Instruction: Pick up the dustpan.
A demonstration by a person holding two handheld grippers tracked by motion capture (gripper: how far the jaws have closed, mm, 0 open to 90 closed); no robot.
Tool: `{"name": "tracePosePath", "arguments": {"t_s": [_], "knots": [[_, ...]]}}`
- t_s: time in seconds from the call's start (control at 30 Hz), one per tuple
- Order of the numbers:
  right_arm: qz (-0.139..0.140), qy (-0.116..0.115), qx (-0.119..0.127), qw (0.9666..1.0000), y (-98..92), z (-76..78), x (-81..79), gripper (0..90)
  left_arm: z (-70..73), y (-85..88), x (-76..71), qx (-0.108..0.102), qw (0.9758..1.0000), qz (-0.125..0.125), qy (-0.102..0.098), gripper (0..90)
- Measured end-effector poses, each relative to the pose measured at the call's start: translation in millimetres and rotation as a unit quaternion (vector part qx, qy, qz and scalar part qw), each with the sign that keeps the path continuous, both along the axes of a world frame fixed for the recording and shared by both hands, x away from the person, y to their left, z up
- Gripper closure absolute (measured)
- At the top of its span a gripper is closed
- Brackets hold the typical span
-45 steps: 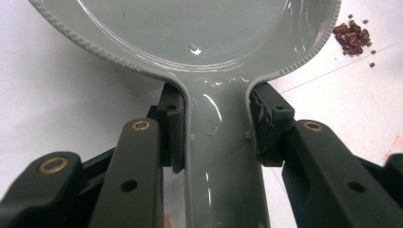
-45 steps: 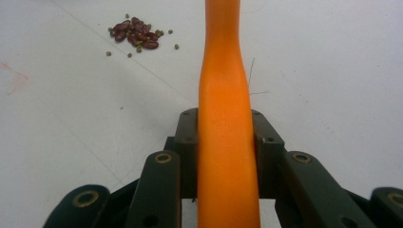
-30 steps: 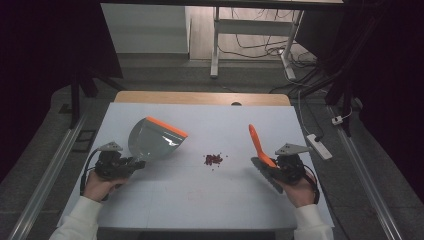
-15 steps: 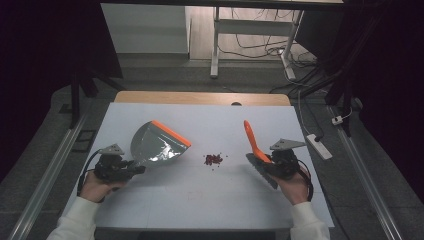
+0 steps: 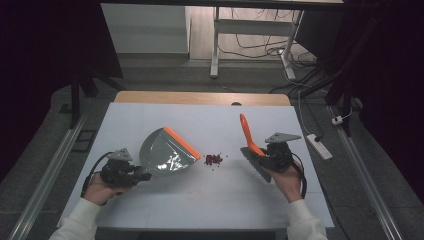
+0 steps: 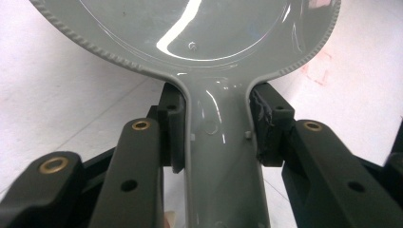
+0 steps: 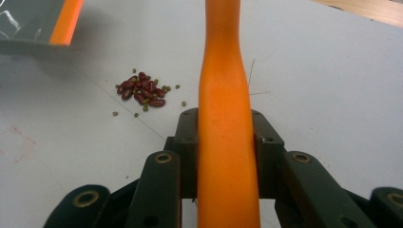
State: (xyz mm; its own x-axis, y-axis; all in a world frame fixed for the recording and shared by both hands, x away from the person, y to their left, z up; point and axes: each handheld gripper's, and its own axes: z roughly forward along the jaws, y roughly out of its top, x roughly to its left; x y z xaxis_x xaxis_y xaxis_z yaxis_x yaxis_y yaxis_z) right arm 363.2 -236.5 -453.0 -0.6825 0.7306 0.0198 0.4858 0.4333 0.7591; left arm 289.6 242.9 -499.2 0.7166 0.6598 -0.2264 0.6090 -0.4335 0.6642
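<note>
A grey dustpan (image 5: 162, 152) with an orange lip lies on the white table, its lip close to a small pile of red beans (image 5: 213, 159). My left gripper (image 5: 142, 176) is shut on the dustpan's handle (image 6: 221, 156), with both pads pressed against its sides. To the right of the beans, my right gripper (image 5: 256, 154) is shut on an orange-handled brush (image 5: 247, 135); the handle (image 7: 225, 118) runs up between the jaws. The brush's dark bristles (image 5: 255, 166) sit low over the table. The beans (image 7: 140, 91) lie ahead and left of the right gripper.
The white table top (image 5: 200, 200) has a wooden far edge (image 5: 200, 97). A white power strip (image 5: 317, 146) lies on the floor to the right. Table legs and cables stand on the floor beyond the far edge.
The dustpan has come down and its lip has moved right, closer to the beans. The right gripper with the brush has shifted left toward the pile.
</note>
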Motion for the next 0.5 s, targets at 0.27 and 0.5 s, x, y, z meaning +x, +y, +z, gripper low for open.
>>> {"name": "tracePosePath", "arguments": {"t_s": [0.27, 0.5], "knots": [[-0.002, 0.004, 0.006, 1.0, 3.8, -2.8, 6.8, 69.9, 7.0, -10.1, -5.0, 0.007, 0.9998, -0.019, -0.007, 61.6], [0.002, 0.0, 0.007, 1.0, 10.3, -0.6, 14.5, 69.9, 9.2, -21.9, -8.0, 0.013, 0.9989, -0.044, -0.004, 61.6]]}}
